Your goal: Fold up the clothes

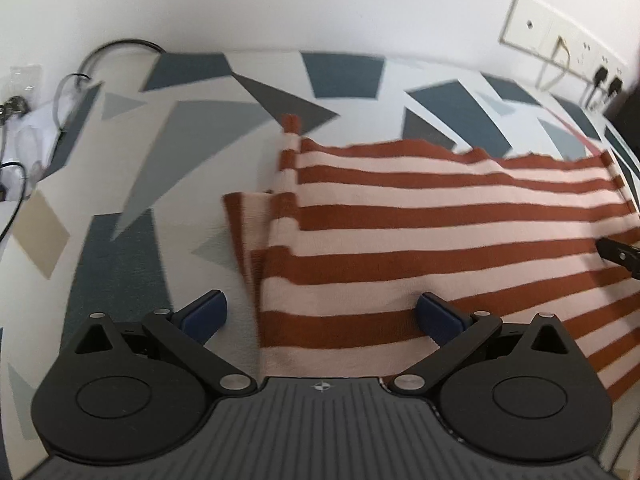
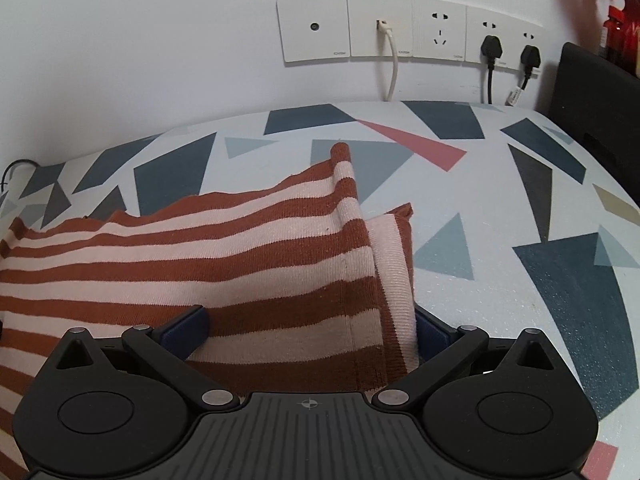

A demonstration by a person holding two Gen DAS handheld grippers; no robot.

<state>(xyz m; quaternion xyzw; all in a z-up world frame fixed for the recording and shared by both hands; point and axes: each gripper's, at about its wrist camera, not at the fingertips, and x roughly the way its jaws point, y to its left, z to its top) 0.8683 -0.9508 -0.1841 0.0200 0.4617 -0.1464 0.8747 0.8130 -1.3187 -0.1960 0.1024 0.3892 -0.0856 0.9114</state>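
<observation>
White wall, patterned cloth (image 1: 168, 160) on the table. Left view: striped garment (image 1: 420, 216) lies partly folded, its left edge doubled; left gripper (image 1: 320, 312) spread wide over that edge. Right view: right gripper (image 2: 308, 328) spread, straddling the garment's right edge, layers stacked there. Judgement: mid-fold or finished; both fit.

Both wrist views low, close, facing the wall, sharing the striped garment (image 1: 440, 216) from opposite ends
</observation>
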